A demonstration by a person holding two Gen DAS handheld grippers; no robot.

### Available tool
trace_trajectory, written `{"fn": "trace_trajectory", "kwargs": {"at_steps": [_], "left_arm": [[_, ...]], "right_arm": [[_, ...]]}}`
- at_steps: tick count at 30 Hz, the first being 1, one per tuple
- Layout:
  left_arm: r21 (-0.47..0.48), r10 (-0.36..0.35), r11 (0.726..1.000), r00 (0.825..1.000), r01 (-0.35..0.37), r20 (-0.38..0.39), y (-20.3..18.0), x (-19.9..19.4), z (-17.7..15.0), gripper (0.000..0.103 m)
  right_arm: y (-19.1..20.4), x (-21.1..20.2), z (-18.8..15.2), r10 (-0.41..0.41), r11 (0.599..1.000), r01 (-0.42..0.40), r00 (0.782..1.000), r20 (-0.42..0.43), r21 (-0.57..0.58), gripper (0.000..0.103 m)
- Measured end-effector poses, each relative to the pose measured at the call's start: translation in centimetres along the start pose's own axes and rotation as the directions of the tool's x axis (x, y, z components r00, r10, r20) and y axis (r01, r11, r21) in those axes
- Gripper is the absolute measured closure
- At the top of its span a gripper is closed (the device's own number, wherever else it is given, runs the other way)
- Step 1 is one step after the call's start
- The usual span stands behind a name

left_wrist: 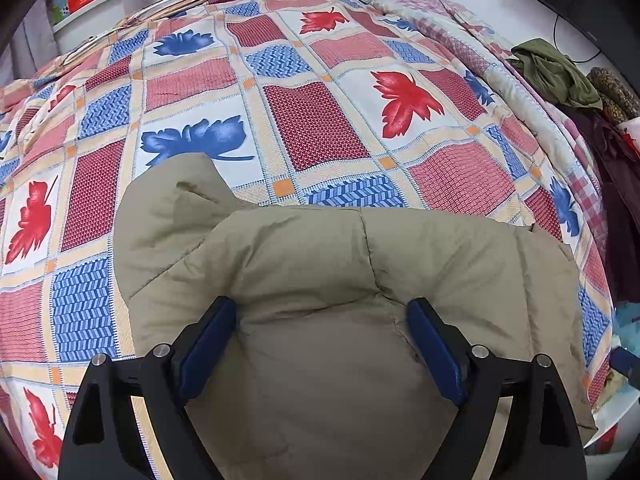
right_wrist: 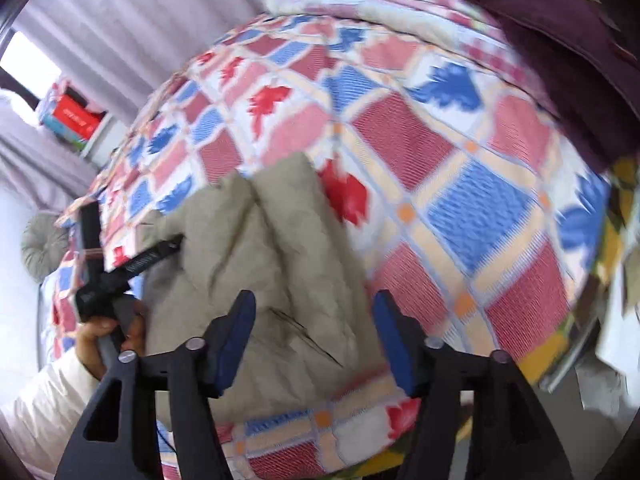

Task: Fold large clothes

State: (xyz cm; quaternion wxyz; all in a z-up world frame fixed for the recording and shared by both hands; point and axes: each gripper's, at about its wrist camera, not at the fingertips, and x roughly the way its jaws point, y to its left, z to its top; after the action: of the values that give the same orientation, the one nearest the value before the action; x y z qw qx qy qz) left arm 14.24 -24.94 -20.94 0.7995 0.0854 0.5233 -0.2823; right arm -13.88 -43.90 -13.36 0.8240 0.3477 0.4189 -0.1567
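**Q:** Bedroom scene: what do the tools hold?

**A:** Nothing. The left gripper [left_wrist: 322,344] hangs over a khaki padded jacket [left_wrist: 340,300], fingers apart; the right gripper [right_wrist: 316,340] is likewise spread.

**Q:** Where is the jacket?

**A:** Near the front edge of the leaf-patterned bedspread [left_wrist: 312,120], which lies bare beyond it.

**Q:** Surroundings?

**A:** Heaped clothes [left_wrist: 560,76] crowd the right edge. Only the blurred right view shows the person's left hand [right_wrist: 108,336].

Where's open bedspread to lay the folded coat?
Free: the bedspread beyond the coat, up to the far bed edge, and the strip to its left. Crowded: the right edge, with the rolled quilt, green garment and dark clothes.
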Motion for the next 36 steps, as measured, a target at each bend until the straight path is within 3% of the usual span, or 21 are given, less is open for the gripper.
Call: {"fn": "trace_trajectory", "kwargs": {"at_steps": [4,6,8,9,10,13,18,24,33,36], "left_arm": [[-0.029,0.008,1.000,1.000,-0.007,0.020,0.8,-1.8,0.3,0.015],[-0.079,0.017,0.997,0.997,-0.011,0.077,2.2,-3.4,0.5,0.015],[-0.140,0.071,0.989,0.990,-0.054,0.123,4.3,-4.5,0.8,0.015],[-0.164,0.092,0.984,0.988,-0.072,0.122,5.2,-4.5,1.0,0.015],[-0.187,0.106,0.979,0.990,-0.086,0.098,6.2,-4.0,1.1,0.015],[-0.225,0.061,0.973,0.998,-0.058,0.006,7.7,-1.5,0.8,0.015],[-0.149,0.103,0.984,0.995,-0.101,0.012,5.1,0.0,0.3,0.009],[-0.156,0.085,0.984,0.996,-0.089,-0.028,5.5,-0.4,0.3,0.009],[-0.113,0.090,0.989,0.995,-0.094,-0.044,6.0,-4.2,-1.1,0.009],[-0.107,0.089,0.990,0.995,-0.094,-0.049,6.2,-5.6,-1.8,0.009]], "right_arm": [[1.7,5.7,4.4,0.138,0.990,-0.136,0.988,-0.062,0.034,0.035],[2.9,8.4,5.9,0.141,0.989,-0.137,0.987,-0.081,0.053,0.035],[3.9,10.5,7.0,0.149,0.987,-0.143,0.984,-0.096,0.069,0.039],[4.2,11.3,7.2,0.140,0.989,-0.134,0.984,-0.108,0.061,0.067],[4.4,12.2,7.3,0.109,0.994,-0.104,0.985,-0.130,0.046,0.083],[4.3,13.7,6.9,0.054,0.999,-0.052,0.985,-0.162,0.015,0.084],[3.7,14.8,5.3,-0.045,0.995,0.029,0.985,-0.167,-0.093,0.088],[2.3,15.8,5.0,-0.053,0.995,0.037,0.981,-0.187,-0.091,0.088],[3.5,11.6,4.4,-0.004,0.994,-0.015,0.984,-0.175,-0.107,0.081],[3.5,9.6,3.8,0.007,0.995,-0.024,0.987,-0.163,-0.101,0.051]]}}
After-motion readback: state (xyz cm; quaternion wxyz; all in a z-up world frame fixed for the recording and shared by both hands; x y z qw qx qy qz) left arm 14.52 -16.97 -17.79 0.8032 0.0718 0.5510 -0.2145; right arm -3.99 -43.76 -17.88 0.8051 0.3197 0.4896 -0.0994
